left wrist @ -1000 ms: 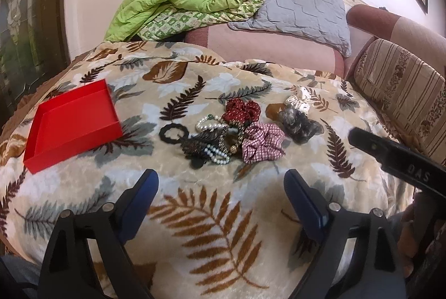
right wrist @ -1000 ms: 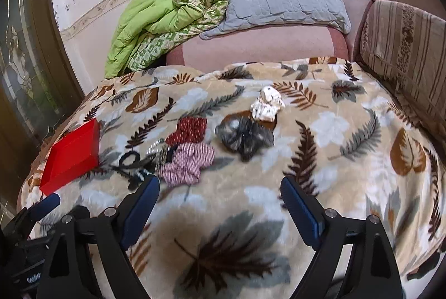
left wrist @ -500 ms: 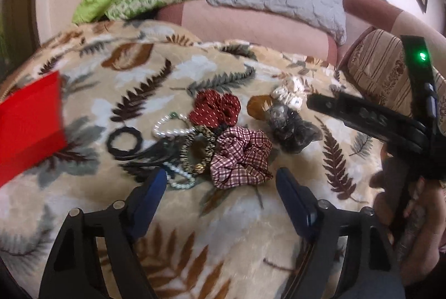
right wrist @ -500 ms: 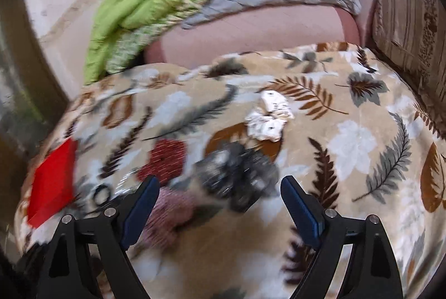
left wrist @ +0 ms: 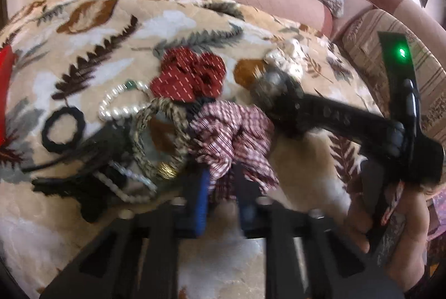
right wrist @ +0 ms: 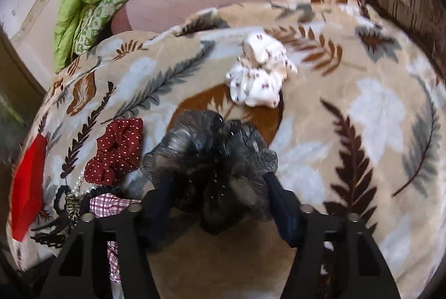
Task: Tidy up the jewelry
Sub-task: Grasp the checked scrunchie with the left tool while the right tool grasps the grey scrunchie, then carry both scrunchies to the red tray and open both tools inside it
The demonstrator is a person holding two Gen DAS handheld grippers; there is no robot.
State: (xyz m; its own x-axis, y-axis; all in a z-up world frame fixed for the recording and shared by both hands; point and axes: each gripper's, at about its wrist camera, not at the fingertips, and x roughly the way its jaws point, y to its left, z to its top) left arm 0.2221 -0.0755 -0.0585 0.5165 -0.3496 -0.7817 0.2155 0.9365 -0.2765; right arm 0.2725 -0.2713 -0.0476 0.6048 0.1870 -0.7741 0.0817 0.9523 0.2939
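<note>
Jewelry lies heaped on the leaf blanket (left wrist: 117, 28) — left gripper (left wrist: 220, 196) closing, pinching the checked scrunchie (left wrist: 231, 131); right gripper (right wrist: 217, 204) closing around the grey scrunchie (right wrist: 206, 154). Red tray (right wrist: 28, 187) far left, contents unclear.

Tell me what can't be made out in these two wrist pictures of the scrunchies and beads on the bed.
- Red tray: cut off by the left edge in both views.
- Checked scrunchie's near edge: hidden between the closing left tongs, left view.
- Grey scrunchie's underside: hidden between the closing right tongs; pad contact unclear.
- Black clip: blurred, left view.
</note>
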